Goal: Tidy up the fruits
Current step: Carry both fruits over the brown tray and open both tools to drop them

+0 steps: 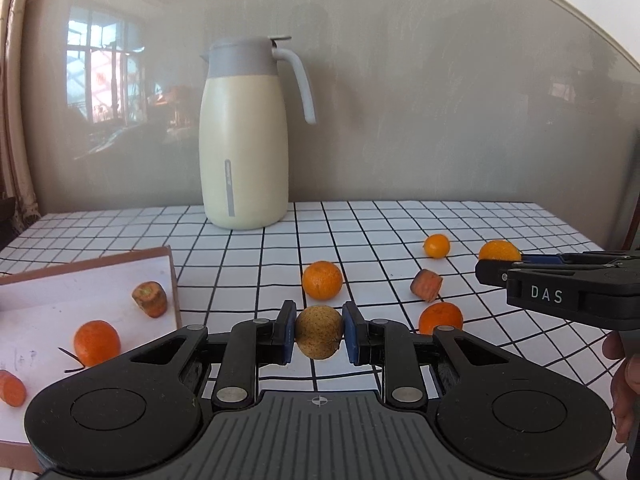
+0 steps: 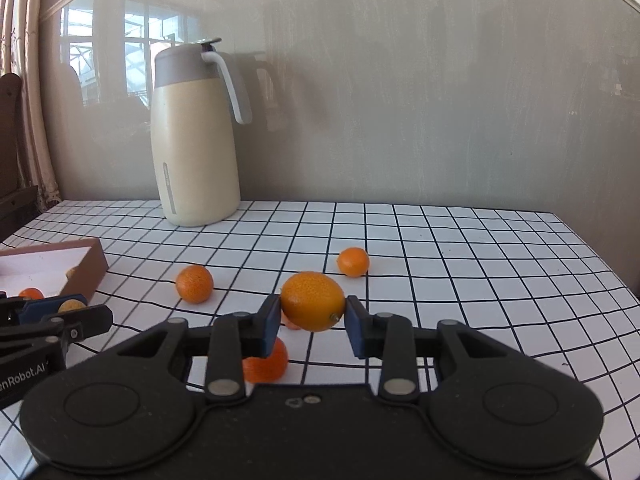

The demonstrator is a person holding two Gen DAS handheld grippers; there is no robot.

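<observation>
My left gripper (image 1: pixel 319 330) is shut on a small brownish-yellow round fruit (image 1: pixel 318 338), held just above the table. My right gripper (image 2: pixel 313 314) is shut on an oval orange citrus fruit (image 2: pixel 313 300); in the left wrist view that gripper (image 1: pixel 490 268) comes in from the right with the citrus fruit (image 1: pixel 499 250) at its tips. Three oranges (image 1: pixel 322 280) (image 1: pixel 437 245) (image 1: pixel 441 317) and a carrot chunk (image 1: pixel 427 285) lie loose on the checked cloth. A brown box (image 1: pixel 173 280) at the left holds an orange (image 1: pixel 97 342) and carrot pieces (image 1: pixel 150 299).
A tall cream and grey jug (image 1: pixel 244 136) stands at the back of the table against the wall. The grid tablecloth (image 2: pixel 480 280) stretches to the right, with its edge at the far right. A person's hand (image 1: pixel 624 380) shows at the right border.
</observation>
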